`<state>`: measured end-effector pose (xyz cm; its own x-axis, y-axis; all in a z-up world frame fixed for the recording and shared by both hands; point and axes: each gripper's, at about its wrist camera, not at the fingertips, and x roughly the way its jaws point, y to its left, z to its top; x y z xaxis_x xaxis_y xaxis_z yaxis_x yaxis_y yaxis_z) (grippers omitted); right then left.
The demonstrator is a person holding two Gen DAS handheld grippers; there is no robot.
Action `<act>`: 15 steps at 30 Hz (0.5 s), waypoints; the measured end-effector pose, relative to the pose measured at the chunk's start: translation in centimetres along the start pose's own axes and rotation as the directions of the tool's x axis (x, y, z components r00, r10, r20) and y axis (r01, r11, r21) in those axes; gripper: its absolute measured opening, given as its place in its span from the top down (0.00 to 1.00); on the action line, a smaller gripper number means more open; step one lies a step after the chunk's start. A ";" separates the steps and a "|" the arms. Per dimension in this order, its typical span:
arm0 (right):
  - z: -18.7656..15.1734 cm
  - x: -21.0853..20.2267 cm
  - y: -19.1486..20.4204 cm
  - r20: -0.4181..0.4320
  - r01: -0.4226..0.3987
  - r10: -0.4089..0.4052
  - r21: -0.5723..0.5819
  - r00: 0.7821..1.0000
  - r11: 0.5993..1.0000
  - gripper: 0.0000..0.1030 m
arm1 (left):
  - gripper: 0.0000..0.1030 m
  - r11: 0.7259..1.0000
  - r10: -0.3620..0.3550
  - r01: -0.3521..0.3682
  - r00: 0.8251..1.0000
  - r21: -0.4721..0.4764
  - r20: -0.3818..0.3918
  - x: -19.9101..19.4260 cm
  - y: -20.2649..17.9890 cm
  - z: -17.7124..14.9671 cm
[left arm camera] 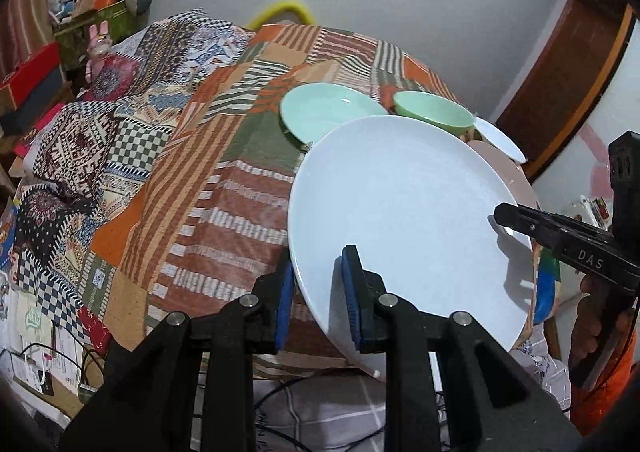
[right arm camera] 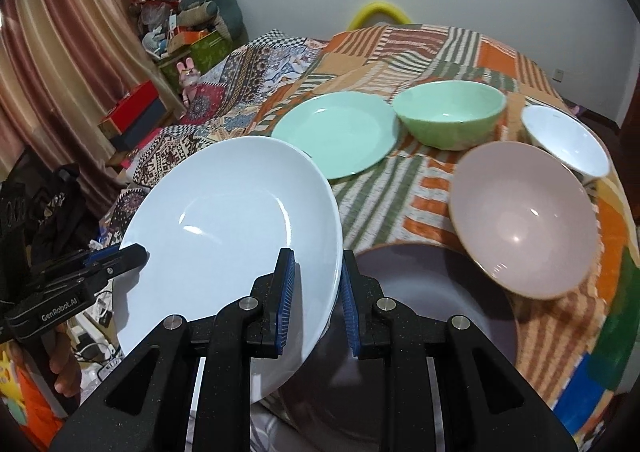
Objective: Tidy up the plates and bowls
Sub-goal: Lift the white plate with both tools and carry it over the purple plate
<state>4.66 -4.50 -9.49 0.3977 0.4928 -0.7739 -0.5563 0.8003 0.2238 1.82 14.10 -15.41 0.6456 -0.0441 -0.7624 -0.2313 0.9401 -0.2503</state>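
Glossy white plate (right arm camera: 224, 212) — matt patchwork cloth (right arm camera: 400, 188), ribbed blue fingers (right arm camera: 286, 300).

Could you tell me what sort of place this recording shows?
Probably a lived-in room at home, not a kitchen: a patchwork quilt covers the surface under the dishes, striped curtains hang nearby, and cluttered boxes sit in the corner.

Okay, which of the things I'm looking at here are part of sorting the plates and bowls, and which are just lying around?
Part of the job:
white plate, clamped at its rim by the left gripper and right gripper
mint plate
green bowl
pink bowl
small white bowl
grey plate

Just lying about:
patchwork cloth
red box
bunny toy
yellow ring
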 end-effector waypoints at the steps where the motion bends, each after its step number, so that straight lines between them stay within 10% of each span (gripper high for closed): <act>1: -0.2 -0.3 -0.3 0.002 0.002 -0.002 0.006 1.000 1.000 0.80 | 0.78 1.000 -0.002 0.002 1.000 0.005 -0.002 0.0 -0.3 0.0; 15: -3.8 -3.6 -5.1 0.023 0.032 -0.036 0.130 0.999 0.991 0.80 | 0.77 0.993 -0.046 0.056 0.994 0.108 -0.099 2.8 -6.3 -0.5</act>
<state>3.31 -11.69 -10.08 0.4340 0.4718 -0.7675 -0.4435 0.8534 0.2739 4.70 7.89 -16.27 0.5804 -0.1202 -0.8054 -0.1143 0.9672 -0.2268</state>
